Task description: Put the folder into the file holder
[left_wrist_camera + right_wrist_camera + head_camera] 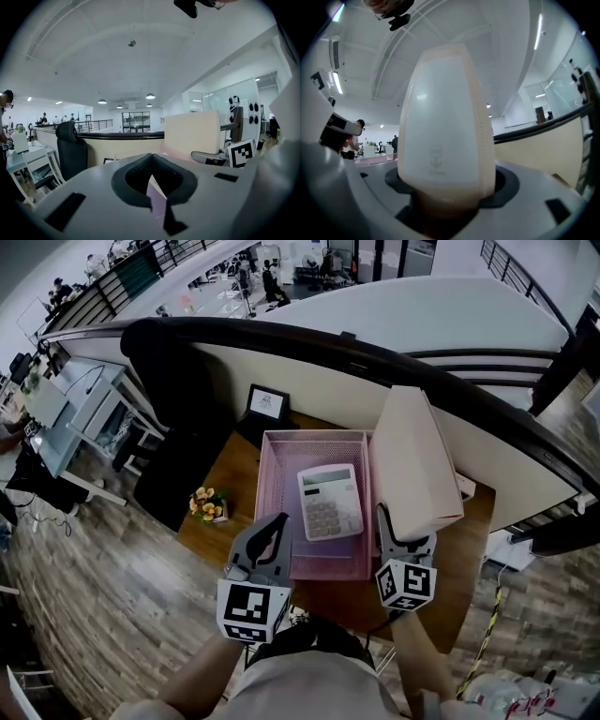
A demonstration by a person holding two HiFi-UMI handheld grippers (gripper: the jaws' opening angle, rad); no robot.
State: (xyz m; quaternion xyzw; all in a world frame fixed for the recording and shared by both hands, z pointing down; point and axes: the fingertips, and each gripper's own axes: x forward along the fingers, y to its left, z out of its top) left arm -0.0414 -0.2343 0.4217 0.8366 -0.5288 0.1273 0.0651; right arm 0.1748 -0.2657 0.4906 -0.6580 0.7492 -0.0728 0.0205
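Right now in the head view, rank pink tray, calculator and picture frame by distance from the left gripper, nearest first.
1. pink tray: its near left corner sits in the left gripper.
2. calculator: on the tray, ahead and right.
3. picture frame: beyond the tray's far edge.

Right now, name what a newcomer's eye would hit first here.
A pink tray with a white calculator lying in it fills the middle of the head view, and the left gripper pinches its near left edge. To its right, the right gripper holds a big cream box, tilted, above the wooden desk.
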